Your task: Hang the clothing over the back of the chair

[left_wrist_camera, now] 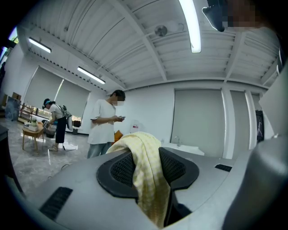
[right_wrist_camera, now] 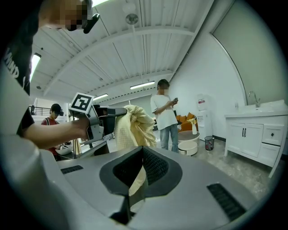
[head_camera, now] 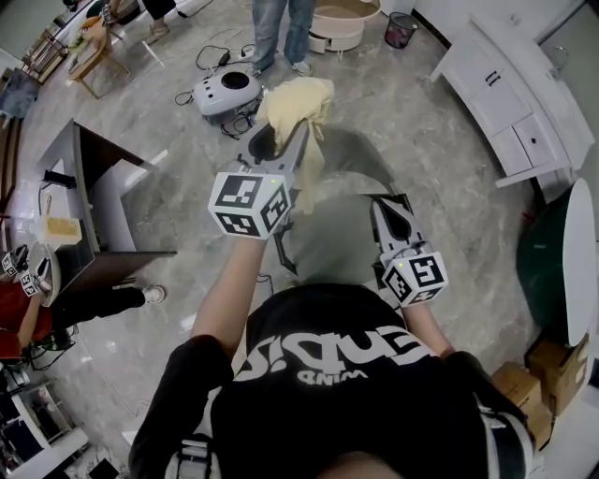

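The pale yellow checked clothing [head_camera: 298,103] hangs bunched from my left gripper [head_camera: 281,126], raised out in front of me, with a tail trailing down. In the left gripper view the cloth [left_wrist_camera: 145,152] fills the gap between the pads, so this gripper [left_wrist_camera: 145,168] is shut on it. My right gripper [head_camera: 382,208] is lower and nearer my body, apart from the hanging tail. In the right gripper view its jaws [right_wrist_camera: 140,173] stand almost together with a yellow strip in the slit; whether it is pinched or seen through, I cannot tell. I cannot make out the chair for certain.
A standing person [head_camera: 281,28] and a white floor device [head_camera: 227,92] with cables are ahead. White cabinets [head_camera: 505,94] line the right, a dark desk [head_camera: 103,206] stands left, cardboard boxes [head_camera: 552,374] sit at the lower right. A bin [head_camera: 401,30] is by the far wall.
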`<state>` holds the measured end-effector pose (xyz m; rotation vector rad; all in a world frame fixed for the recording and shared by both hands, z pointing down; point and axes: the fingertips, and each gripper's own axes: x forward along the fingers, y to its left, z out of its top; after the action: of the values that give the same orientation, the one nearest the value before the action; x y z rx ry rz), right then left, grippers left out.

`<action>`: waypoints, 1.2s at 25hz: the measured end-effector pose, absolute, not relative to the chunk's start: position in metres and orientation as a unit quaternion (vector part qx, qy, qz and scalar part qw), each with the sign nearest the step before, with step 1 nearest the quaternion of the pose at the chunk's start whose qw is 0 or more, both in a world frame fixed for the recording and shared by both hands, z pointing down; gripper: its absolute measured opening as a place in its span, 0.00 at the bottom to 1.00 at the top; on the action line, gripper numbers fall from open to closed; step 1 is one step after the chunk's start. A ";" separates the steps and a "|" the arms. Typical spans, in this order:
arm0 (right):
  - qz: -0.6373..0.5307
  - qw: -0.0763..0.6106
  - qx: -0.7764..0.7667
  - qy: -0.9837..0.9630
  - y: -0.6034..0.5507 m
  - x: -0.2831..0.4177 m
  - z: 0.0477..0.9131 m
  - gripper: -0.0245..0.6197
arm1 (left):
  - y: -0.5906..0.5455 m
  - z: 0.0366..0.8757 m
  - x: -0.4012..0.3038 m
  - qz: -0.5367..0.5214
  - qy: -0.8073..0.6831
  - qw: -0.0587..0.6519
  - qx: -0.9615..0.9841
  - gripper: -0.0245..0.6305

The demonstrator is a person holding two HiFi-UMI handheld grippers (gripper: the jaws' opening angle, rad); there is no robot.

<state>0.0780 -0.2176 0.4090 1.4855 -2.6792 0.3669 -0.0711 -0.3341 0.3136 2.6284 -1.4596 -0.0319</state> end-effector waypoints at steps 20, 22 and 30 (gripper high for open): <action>0.148 0.046 0.493 -0.856 -0.255 0.117 0.428 0.06 | -0.400 0.360 -0.050 0.007 -0.504 0.103 0.858 0.28; 0.151 0.047 0.492 -0.856 -0.257 0.119 0.431 0.06 | -0.403 0.371 -0.049 0.011 -0.506 0.111 0.855 0.28; 0.166 0.060 0.494 -0.851 -0.257 0.133 0.445 0.06 | -0.413 0.420 -0.044 0.028 -0.521 0.136 0.842 0.28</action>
<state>0.1334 -0.2573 0.4447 1.4967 -2.5757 0.5036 -0.0444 -0.4135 0.4204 2.4392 -1.5085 0.0814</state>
